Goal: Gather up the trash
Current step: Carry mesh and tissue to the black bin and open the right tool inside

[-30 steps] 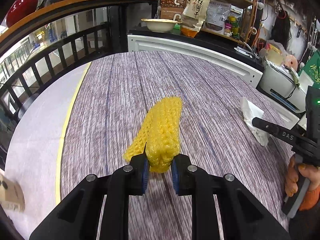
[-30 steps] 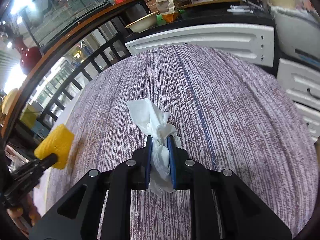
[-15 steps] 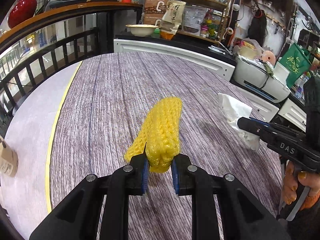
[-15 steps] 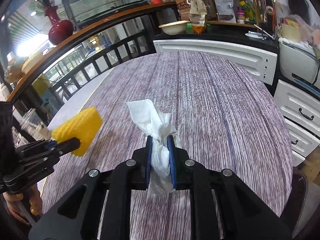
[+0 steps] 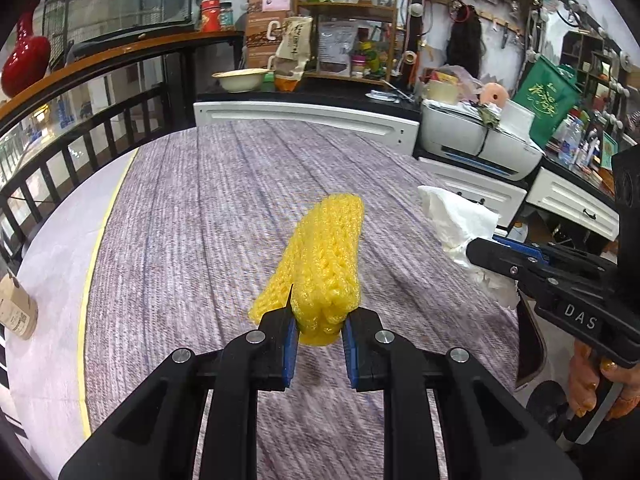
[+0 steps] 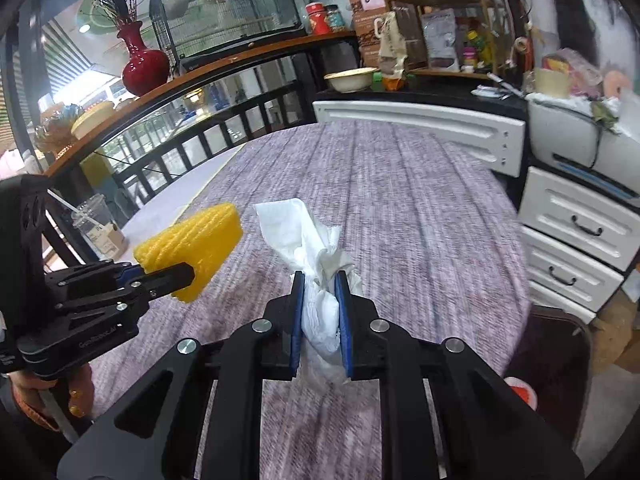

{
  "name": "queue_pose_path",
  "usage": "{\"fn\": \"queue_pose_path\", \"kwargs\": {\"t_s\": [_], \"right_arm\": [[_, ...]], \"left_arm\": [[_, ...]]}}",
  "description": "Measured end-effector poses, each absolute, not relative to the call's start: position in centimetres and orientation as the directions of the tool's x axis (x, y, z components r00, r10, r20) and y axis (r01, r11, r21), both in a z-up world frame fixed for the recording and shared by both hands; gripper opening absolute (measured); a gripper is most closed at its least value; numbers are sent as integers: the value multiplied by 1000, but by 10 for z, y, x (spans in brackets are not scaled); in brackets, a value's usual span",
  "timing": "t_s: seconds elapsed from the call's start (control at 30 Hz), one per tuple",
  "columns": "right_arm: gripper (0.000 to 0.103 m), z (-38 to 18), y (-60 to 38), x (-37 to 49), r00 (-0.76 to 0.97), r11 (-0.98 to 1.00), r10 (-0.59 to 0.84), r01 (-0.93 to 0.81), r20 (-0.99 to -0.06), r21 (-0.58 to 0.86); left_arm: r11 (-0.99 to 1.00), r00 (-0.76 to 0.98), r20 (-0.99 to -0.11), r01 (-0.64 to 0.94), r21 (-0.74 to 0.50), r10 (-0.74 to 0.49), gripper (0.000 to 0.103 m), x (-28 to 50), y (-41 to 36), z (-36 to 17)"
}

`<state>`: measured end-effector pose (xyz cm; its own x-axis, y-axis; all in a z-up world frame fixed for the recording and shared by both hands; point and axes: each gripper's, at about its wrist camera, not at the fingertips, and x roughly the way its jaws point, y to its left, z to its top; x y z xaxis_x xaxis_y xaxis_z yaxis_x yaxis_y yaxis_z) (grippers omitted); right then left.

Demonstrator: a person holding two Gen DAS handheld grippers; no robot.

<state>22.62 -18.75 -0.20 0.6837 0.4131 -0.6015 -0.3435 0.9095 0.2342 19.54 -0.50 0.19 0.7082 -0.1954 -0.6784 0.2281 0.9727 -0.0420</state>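
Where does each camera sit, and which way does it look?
Left wrist: on the left hand-held gripper, looking along its fingers over the yellow foam net it grips, toward the table; the right hand-held gripper shows.
Right wrist: on the right hand-held gripper, looking over its crumpled tissue; the left hand-held gripper shows.
Shared: both hand-held grippers, net, tissue, table, white bowl.
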Motion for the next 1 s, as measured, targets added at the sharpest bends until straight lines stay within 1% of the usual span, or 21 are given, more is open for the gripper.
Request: {"fn": "queue_pose_path", "kwargs": {"t_s": [0.17, 0.4, 0.63, 0.83, 1.0], "right_arm": [[16, -1, -208, 203, 724, 931, 364, -302, -586, 205], [16, -5, -239, 186, 745, 943, 331, -236, -578, 236], [16, -13, -275, 175, 777, 959, 256, -130, -575, 252], [16, -25, -316, 173, 791, 969, 144, 9, -594, 246], [16, -53, -354, 180, 756, 959, 72, 126, -650, 254]], "left_arm": [[963, 708, -669, 265, -46, -227, 19, 183, -27, 2], [952, 709, -651, 298, -69, -269, 19, 172, -48, 4], [938, 705, -639, 338, -78, -307, 19, 165, -74, 6], [920, 691, -637, 386, -73, -341, 19, 163, -101, 7], [901, 675, -642, 430, -58, -363, 19, 160, -125, 5]]}}
